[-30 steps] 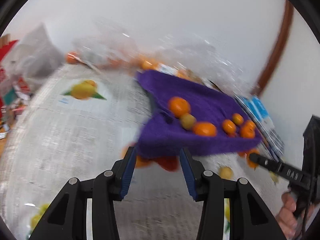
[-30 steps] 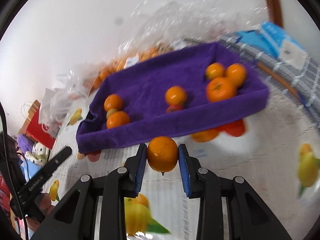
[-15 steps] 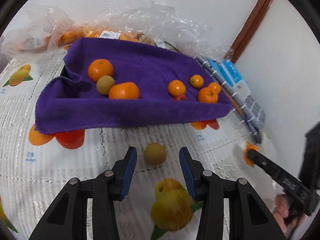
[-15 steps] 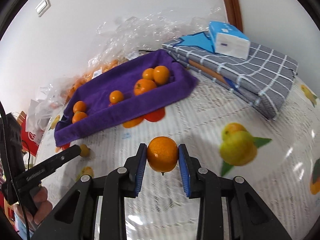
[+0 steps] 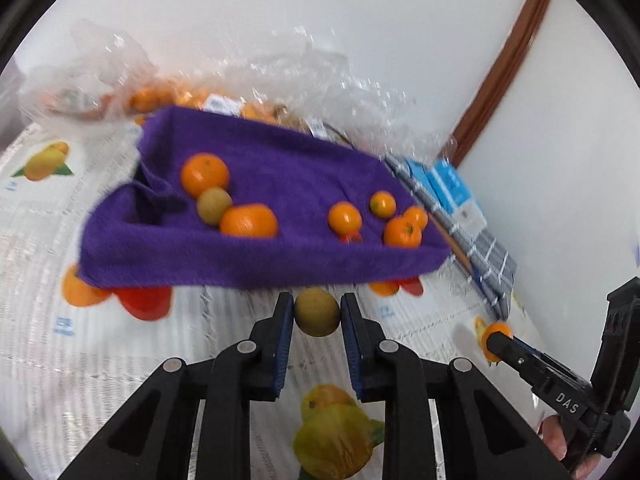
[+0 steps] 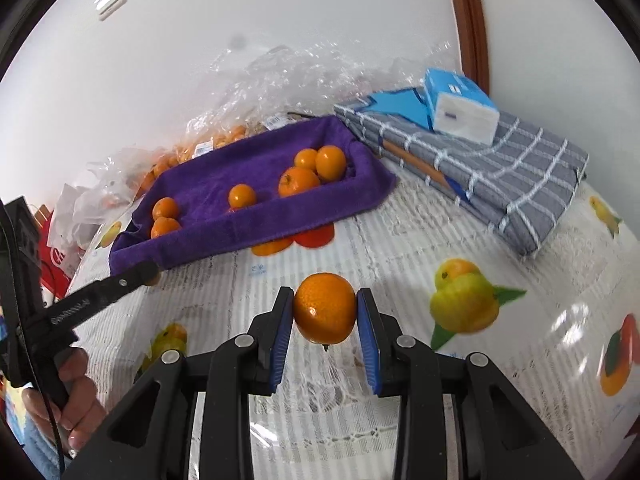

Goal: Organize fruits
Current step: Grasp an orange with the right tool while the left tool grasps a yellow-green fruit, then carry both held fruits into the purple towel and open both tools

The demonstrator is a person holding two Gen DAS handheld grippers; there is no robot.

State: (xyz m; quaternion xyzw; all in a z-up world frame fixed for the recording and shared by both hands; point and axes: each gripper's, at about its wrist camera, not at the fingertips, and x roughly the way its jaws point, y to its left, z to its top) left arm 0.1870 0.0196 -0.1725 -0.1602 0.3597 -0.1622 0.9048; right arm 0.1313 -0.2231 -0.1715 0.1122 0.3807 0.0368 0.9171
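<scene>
Fruits sit at both frame centres: left gripper point(image 5: 317, 312), jaws having just closed, clamps a greenish-brown fruit point(image 5: 317, 311) lower centre; right gripper point(image 6: 325, 314) pinches an orange point(image 6: 325, 307), likely bound for the purple cloth-lined tray point(image 6: 208, 184) at centre left. Bagged oranges point(image 5: 160, 98) upper left blur behind plastic.

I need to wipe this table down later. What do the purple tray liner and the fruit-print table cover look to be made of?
The purple liner looks like soft, matte terry or microfibre cloth: fuzzy nap, rumpled folded edges. The table cover seems a glossy plastic or vinyl sheet with a lace-like printed pattern: it throws bright glare spots. Likely wipeable.
</scene>
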